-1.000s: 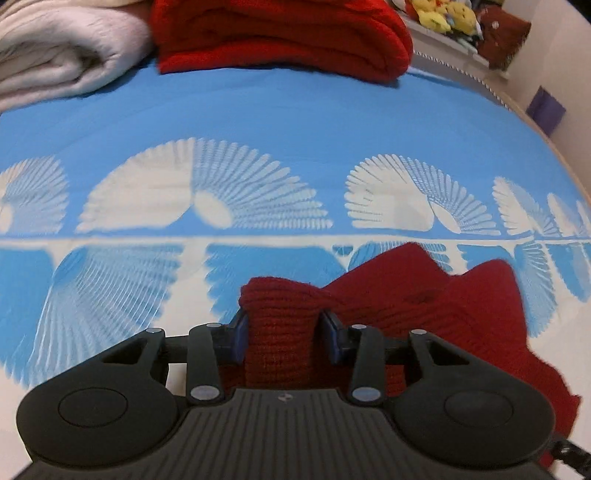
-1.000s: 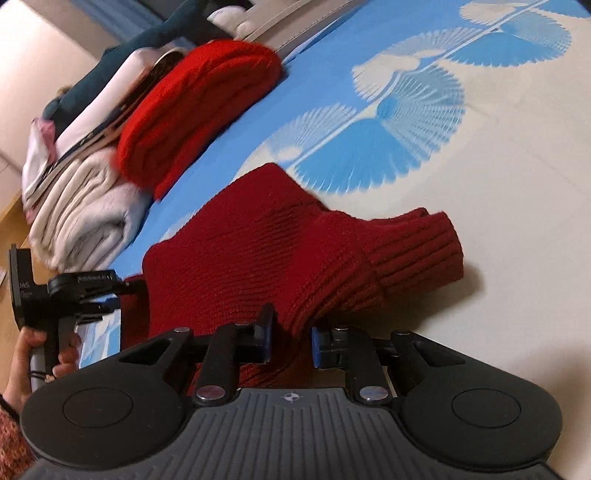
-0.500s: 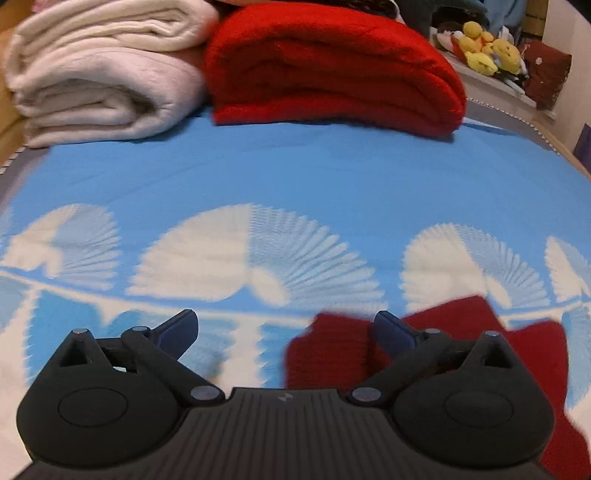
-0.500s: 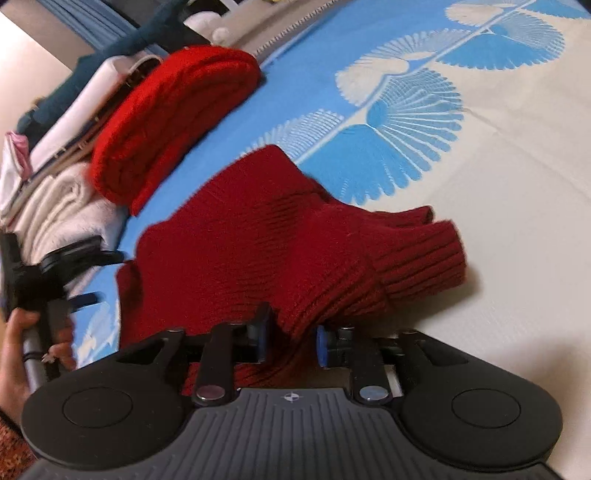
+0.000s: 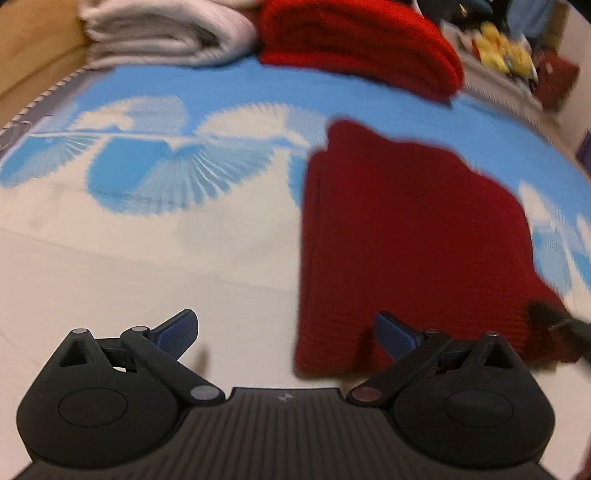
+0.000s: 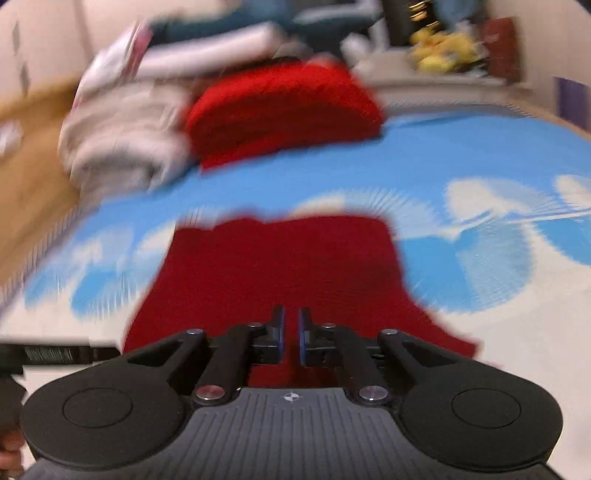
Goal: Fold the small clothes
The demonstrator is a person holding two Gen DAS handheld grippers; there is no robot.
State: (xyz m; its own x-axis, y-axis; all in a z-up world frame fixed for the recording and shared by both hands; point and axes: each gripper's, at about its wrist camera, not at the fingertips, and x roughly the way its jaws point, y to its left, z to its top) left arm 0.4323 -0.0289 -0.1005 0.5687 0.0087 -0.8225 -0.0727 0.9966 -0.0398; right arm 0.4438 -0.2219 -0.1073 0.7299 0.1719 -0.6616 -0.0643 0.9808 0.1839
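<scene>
A dark red knitted garment (image 5: 410, 236) lies folded flat on the blue and white patterned bed cover (image 5: 155, 173). My left gripper (image 5: 286, 334) is open and empty, pulled back near the garment's near left corner. In the right wrist view the same garment (image 6: 280, 266) lies just ahead. My right gripper (image 6: 291, 334) has its jaws nearly together over the garment's near edge, with a thin gap and no cloth visible between them. Both views are blurred by motion.
A bright red folded knit (image 5: 362, 40) and folded white blankets (image 5: 166, 33) are stacked at the far side of the bed. Stuffed toys (image 5: 502, 51) sit on a ledge at the far right. A wooden edge (image 5: 33, 55) borders the bed on the left.
My left gripper opened, let go of the red garment and pulled back to the left. My right gripper swung round to face the garment's near edge, and the garment now lies flat.
</scene>
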